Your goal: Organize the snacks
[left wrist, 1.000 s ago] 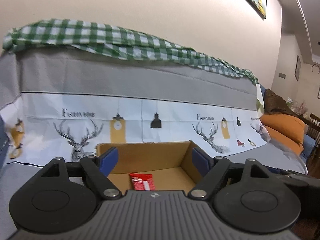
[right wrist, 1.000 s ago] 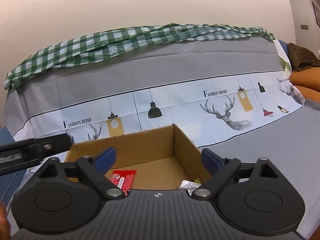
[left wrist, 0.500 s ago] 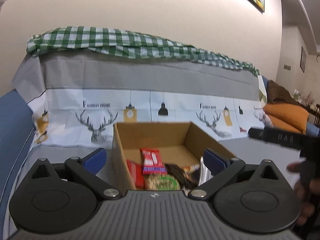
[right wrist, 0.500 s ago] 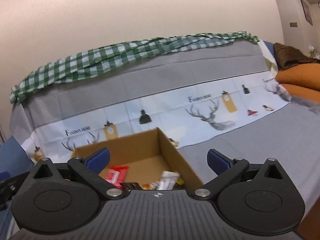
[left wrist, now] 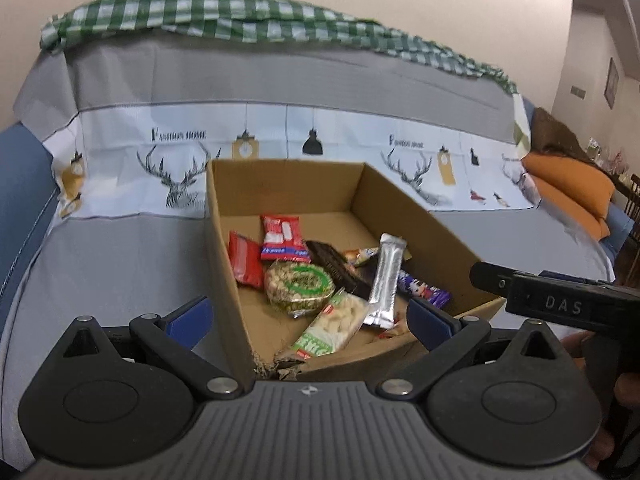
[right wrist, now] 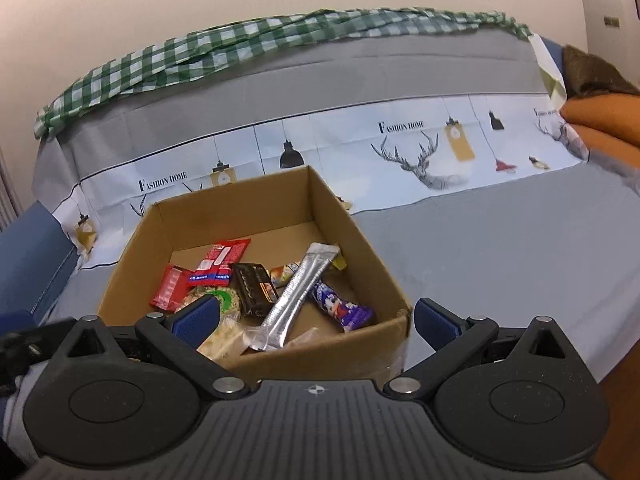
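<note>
An open cardboard box (left wrist: pixel 280 188) (right wrist: pixel 240 216) sits on the covered sofa seat with several snacks inside. Among them are two red packets (left wrist: pixel 280 238) (right wrist: pixel 220 260), a round green-and-white pack (left wrist: pixel 299 286), a dark bar (left wrist: pixel 336 266) (right wrist: pixel 252 286), a silver stick pack (left wrist: pixel 386 280) (right wrist: pixel 298 296) and a purple bar (left wrist: pixel 424 290) (right wrist: pixel 344 308). My left gripper (left wrist: pixel 309 318) stands open at the box's near left corner and holds nothing. My right gripper (right wrist: pixel 317 320) stands open over the near right corner, also holding nothing. Its black body (left wrist: pixel 560 304) shows at the right of the left wrist view.
The box sits on a grey sofa cover (right wrist: pixel 500 248) printed with deer and lamps. A green checked cloth (left wrist: pixel 240 16) lies along the backrest. Orange cushions (left wrist: pixel 568 196) are at the far right, a blue sofa arm (left wrist: pixel 20 208) at the left. A hand (left wrist: pixel 624 392) shows at the right edge.
Both grippers have drawn back from the box and tipped downward, so the snacks inside now show. Both pairs of jaws have spread a little wider.
</note>
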The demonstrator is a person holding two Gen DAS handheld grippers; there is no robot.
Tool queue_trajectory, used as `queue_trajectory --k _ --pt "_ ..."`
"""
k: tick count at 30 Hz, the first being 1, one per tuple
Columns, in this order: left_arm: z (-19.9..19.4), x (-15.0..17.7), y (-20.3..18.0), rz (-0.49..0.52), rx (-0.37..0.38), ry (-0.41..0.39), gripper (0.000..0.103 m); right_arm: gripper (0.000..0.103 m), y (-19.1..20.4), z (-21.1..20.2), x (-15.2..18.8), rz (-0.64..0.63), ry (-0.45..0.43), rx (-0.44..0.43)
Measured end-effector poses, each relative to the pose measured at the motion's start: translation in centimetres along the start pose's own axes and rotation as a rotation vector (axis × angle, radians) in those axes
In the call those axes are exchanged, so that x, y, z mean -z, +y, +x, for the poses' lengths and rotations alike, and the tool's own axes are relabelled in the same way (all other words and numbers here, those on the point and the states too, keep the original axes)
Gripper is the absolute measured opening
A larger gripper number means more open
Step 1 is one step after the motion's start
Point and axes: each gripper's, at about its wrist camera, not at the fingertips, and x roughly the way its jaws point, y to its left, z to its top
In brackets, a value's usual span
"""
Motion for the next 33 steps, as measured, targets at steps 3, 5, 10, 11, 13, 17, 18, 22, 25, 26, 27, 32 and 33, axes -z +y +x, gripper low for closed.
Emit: queue_trajectory --k 3,5,10,11,13,17,18,22,25,26,27,32,33 --pt "0.4 -0.2 0.3 -0.014 -0.017 0.001 0.103 0.102 0.7 0.9 0.1 -0.027 0.029 -0.006" --pt "0.6 -0.3 0.4 -0.025 -0.02 0.003 0.103 0.102 0.8 1.1 -0.1 -0.027 0.026 -0.009" --pt "1.1 -0.4 0.3 -0.036 -0.004 0.029 0.103 0.102 1.0 1.5 -0.2 -0.029 0.028 -0.013" --pt "1.2 -0.4 0.3 -0.035 -0.002 0.029 0.103 0.102 1.1 1.5 -0.2 -0.03 0.027 -0.012" --pt "1.1 -0.3 0.1 -0.032 0.0 0.026 0.103 0.102 1.1 1.5 -0.1 -0.034 0.027 -0.014" --pt "1.4 -0.3 0.1 -0.039 0.006 0.037 0.103 0.102 1.3 1.6 -0.1 -0.051 0.024 -0.017" --pt "1.4 -0.3 0.1 -0.042 0.008 0.038 0.103 0.102 1.4 1.7 -0.1 -0.056 0.024 -0.018" --pt "1.4 -0.3 0.2 -0.041 0.008 0.04 0.103 0.102 1.6 1.7 0.0 -0.071 0.022 -0.019" --pt "1.5 -0.2 0.1 -0.039 0.009 0.04 0.103 0.102 1.7 1.8 0.0 -0.075 0.021 -0.02" --pt "1.5 -0.2 0.1 -0.04 0.008 0.041 0.103 0.102 1.7 1.8 0.0 -0.074 0.021 -0.02" --pt "1.5 -0.2 0.1 -0.041 0.008 0.043 0.103 0.102 1.7 1.8 0.0 -0.075 0.021 -0.021" --pt "1.5 -0.2 0.1 -0.045 0.009 0.046 0.103 0.102 1.8 1.8 0.1 -0.075 0.021 -0.02" --pt "1.5 -0.2 0.1 -0.045 0.009 0.045 0.103 0.102 1.8 1.8 0.1 -0.075 0.021 -0.02"
